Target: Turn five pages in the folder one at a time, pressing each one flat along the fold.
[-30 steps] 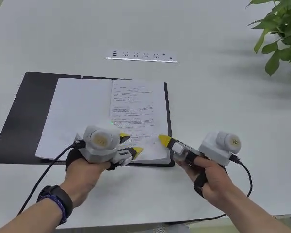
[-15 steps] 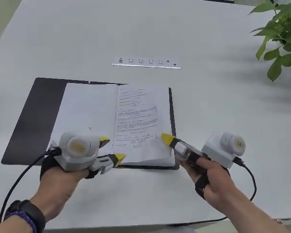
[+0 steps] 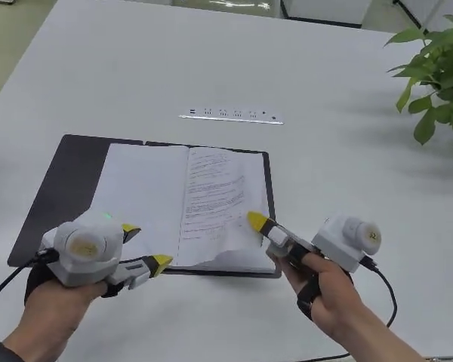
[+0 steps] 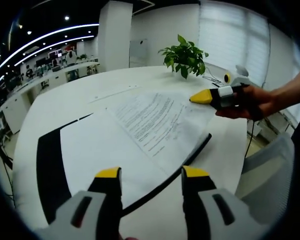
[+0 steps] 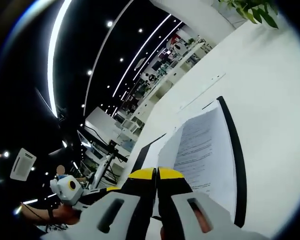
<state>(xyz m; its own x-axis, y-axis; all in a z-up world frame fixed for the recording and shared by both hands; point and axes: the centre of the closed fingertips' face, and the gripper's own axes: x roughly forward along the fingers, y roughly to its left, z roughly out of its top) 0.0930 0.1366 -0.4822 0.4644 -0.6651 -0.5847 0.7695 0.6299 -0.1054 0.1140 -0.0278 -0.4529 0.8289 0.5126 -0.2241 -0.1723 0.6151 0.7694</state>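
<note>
Wide open black folder (image 3: 60, 188), blank left page (image 3: 140, 200), printed right page (image 3: 223, 188) curling

Black folder (image 3: 51, 185), white pages (image 3: 143, 192), yellow fingers (image 3: 161, 262)

Open-plan office: a long white table (image 3: 347, 90) with a socket strip (image 3: 232, 116) at twelve o'clock, a potted plant (image 3: 438, 68) at two o'clock, and rows of desks (image 4: 50, 80) beyond.

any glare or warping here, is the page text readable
Head view: soft even light, printed page text too small to read. Left gripper view: fisheye bows the folder edge. Right gripper view: tilted, ceiling lights glare as bright arcs.
</note>
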